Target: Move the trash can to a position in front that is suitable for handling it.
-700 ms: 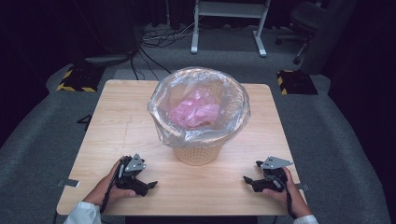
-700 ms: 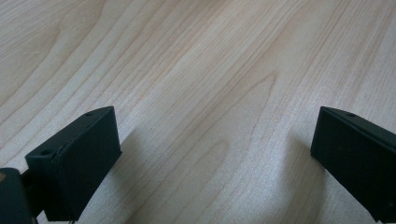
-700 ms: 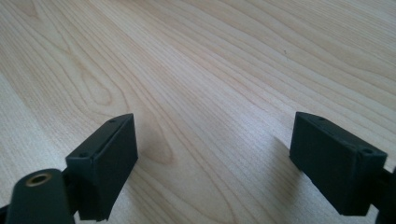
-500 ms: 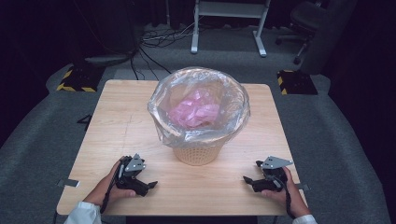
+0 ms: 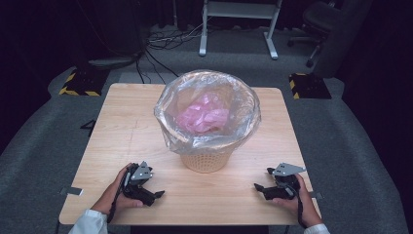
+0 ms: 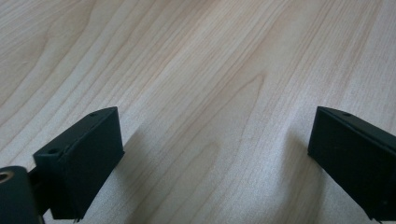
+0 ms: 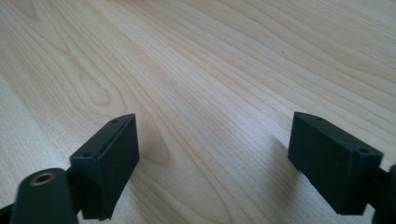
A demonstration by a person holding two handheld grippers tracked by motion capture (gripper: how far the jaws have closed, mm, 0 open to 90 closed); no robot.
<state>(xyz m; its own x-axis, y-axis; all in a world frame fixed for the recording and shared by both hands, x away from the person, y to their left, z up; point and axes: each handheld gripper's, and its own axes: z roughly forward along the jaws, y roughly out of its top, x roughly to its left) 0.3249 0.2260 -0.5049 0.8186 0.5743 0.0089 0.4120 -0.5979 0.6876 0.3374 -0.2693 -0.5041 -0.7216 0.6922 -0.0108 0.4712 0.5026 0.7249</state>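
The bag (image 5: 207,112) is seen lining the basket (image 5: 207,158) at the middle of the table (image 5: 126,131), its clear rim folded out over the basket's edge and a crumpled pink wad (image 5: 202,117) lying inside it; it is well apart from both grippers. Nearest the person, the left gripper (image 5: 155,195) is rested on the table's front edge, held in the left hand (image 5: 117,192); in the left gripper view its jaws are shown spread wide with nothing but bare wood between them (image 6: 212,140). The right gripper (image 5: 258,187) is rested likewise at the front right, held in the right hand (image 5: 292,197); in the right gripper view its jaws are also spread, and nothing is pinched. Both are pointed inward toward the space in front of the basket; neither is touching bag or basket. The step in hand is judged to be a start, with no reach begun and the bag untouched. For the next move, both grippers would likely need to be lifted and carried forward to the bag's folded rim on either side; thin, slack film would have to be pinched cleanly, and the light basket could be tipped or dragged if the film is pulled unevenly. Beyond the table, a dark floor, cables and a chair are seen.
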